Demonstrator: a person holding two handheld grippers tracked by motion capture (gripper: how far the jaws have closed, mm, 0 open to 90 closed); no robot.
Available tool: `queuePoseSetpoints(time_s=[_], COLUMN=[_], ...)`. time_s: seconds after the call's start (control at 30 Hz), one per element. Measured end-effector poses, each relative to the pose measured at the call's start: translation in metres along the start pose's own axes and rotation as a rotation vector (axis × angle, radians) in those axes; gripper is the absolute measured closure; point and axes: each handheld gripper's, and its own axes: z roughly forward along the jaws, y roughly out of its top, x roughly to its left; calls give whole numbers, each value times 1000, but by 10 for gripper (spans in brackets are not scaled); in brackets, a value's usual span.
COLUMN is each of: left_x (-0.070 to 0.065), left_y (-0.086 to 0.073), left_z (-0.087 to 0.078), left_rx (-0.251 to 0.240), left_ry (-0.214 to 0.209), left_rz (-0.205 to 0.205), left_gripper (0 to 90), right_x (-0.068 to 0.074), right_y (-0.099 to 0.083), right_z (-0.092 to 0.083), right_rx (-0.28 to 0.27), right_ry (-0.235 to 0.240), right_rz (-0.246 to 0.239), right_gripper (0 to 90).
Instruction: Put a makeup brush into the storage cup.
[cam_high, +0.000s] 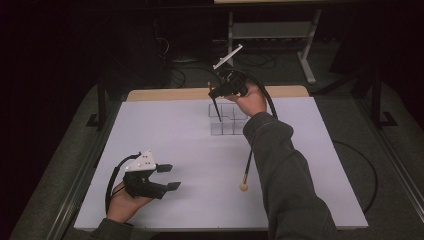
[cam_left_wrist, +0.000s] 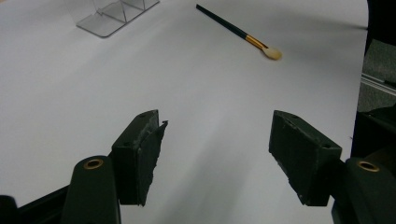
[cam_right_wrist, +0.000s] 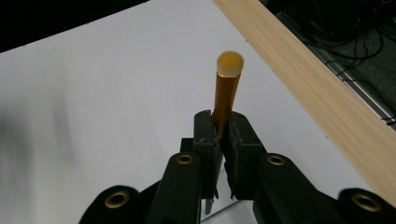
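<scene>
Black two-jaw grippers (cam_high: 169, 176) (cam_high: 216, 95), brass-coloured screws at jaw pivots, worn dark pads (cam_left_wrist: 150, 154). Grey three-cornered top plate on left, white one on right. Black cables trailing. Grey-green sleeve (cam_high: 285, 170) on right arm.

No text, label, brand, number or sign can be read on the worktop (cam_high: 165, 130) or on anything upon it.

A white tabletop (cam_high: 165, 135) with a wooden far edge carries a clear acrylic organizer (cam_high: 227, 120) just beneath the right hand-held gripper (cam_high: 216, 92), and a makeup brush (cam_high: 246, 170) lying flat, well right of the left hand-held gripper (cam_high: 170, 176).
</scene>
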Motion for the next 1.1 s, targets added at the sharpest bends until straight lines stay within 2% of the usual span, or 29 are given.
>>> queuePoseSetpoints(time_s=[0.27,0.33,0.43,0.5,0.53,0.67,0.83,1.07,1.1], left_x=[0,0,0,0,1,1,1,0,0], left_y=[0,0,0,-1,-1,-1,0,0,0], left_z=[1,1,1,1,1,0,1,2,2], left_rx=[3,3,3,2,5,5,0,4,4], left_ry=[-3,-2,-3,-3,-2,-1,-4,-4,-5], left_rz=[3,5,2,-1,1,-2,9,0,0], left_gripper=[334,334,333,331,331,329,319,318,319], right_x=[-1,0,-2,0,-1,1,1,1,0], right_y=[-6,-7,-9,-10,-11,-12,-14,-19,-20], right_z=[1,1,2,2,4,5,8,9,10], right_rx=[-1,-4,-7,-2,-5,5,10,19,14], right_ry=[-4,-2,-3,2,-2,0,-3,-1,-3], right_rz=[6,25,11,34,13,30,9,30,19], right_gripper=[826,825,825,824,824,824,824,822,822])
